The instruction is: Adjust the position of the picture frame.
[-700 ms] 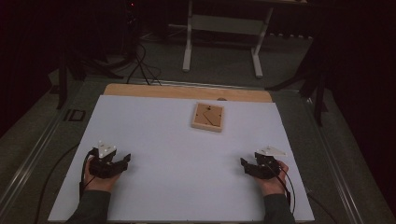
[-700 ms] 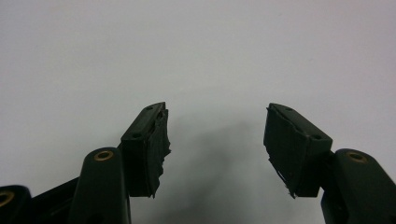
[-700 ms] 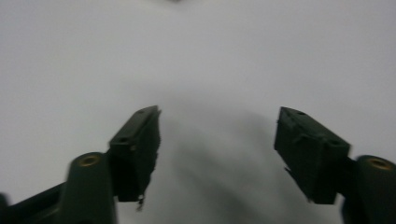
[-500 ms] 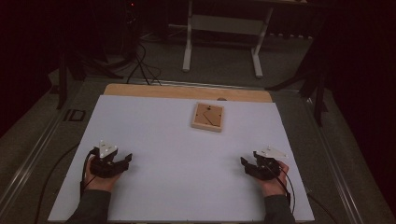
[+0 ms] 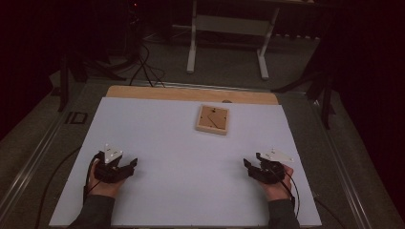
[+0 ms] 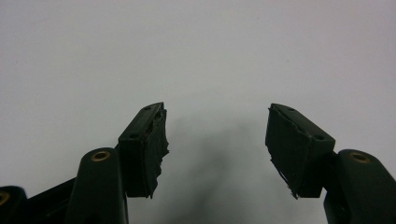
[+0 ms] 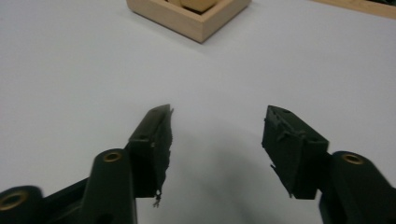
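We hold the left gripper low over the near left part of the white table, and its two black jaws stand wide apart with nothing between them; in the left gripper view the left gripper has just bare white surface ahead of its tips. We hold the right gripper over the near right part of the table, its jaws likewise spread and empty. The wooden tray sits toward the far edge, a little right of the middle, well apart from both grippers, with flat wooden pieces lying inside it. In the right gripper view the right gripper points toward the wooden tray, whose near corner shows at the top, with open table between them.
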`<state>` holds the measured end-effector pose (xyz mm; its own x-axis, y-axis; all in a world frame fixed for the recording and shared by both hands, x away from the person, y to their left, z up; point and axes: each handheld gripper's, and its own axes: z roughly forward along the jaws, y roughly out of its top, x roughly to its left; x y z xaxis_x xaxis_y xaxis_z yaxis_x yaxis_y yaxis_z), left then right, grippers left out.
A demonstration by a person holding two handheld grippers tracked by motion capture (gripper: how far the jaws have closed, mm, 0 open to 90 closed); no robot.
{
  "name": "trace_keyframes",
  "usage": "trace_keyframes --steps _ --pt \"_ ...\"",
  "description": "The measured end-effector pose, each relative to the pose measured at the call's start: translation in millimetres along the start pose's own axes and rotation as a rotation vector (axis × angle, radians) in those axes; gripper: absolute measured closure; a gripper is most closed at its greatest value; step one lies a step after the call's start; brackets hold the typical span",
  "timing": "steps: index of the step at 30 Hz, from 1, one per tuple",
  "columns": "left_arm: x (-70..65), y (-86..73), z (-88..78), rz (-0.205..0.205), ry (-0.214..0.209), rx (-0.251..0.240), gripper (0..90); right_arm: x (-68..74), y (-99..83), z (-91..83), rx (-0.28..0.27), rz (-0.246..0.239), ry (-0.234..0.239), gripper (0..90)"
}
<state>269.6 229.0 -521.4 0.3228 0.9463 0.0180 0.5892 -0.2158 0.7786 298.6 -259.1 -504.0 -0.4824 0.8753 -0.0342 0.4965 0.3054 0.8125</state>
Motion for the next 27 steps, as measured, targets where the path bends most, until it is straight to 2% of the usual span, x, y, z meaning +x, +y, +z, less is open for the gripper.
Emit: trace_keyframes --steps 5,9,12,16,21,27 --pt "-1.2 -0.2 -0.2 0.005 0.002 0.000 38.2 6.0 4.8 -2.1 -0.021 -0.012 0.014 46.1" --pt "-1.3 -0.7 -0.3 0.002 0.005 0.001 38.2 16.2 12.5 -1.9 -0.029 -0.049 0.006 47.4" --pt "-2.0 -1.1 -0.1 0.004 0.005 0.000 38.1 21.8 17.5 0.4 -0.023 -0.054 0.004 51.0" --pt "-4.1 -1.0 1.0 0.015 0.001 0.008 37.9 24.2 24.4 2.2 -0.021 -0.069 0.014 54.7" --pt "-7.5 -0.7 1.7 0.030 0.000 0.007 37.8 27.2 38.0 4.2 -0.048 -0.096 0.028 59.2" --pt "-7.4 -0.5 0.6 0.028 -0.008 -0.001 37.8 27.0 58.7 8.7 -0.068 -0.123 0.041 62.7"
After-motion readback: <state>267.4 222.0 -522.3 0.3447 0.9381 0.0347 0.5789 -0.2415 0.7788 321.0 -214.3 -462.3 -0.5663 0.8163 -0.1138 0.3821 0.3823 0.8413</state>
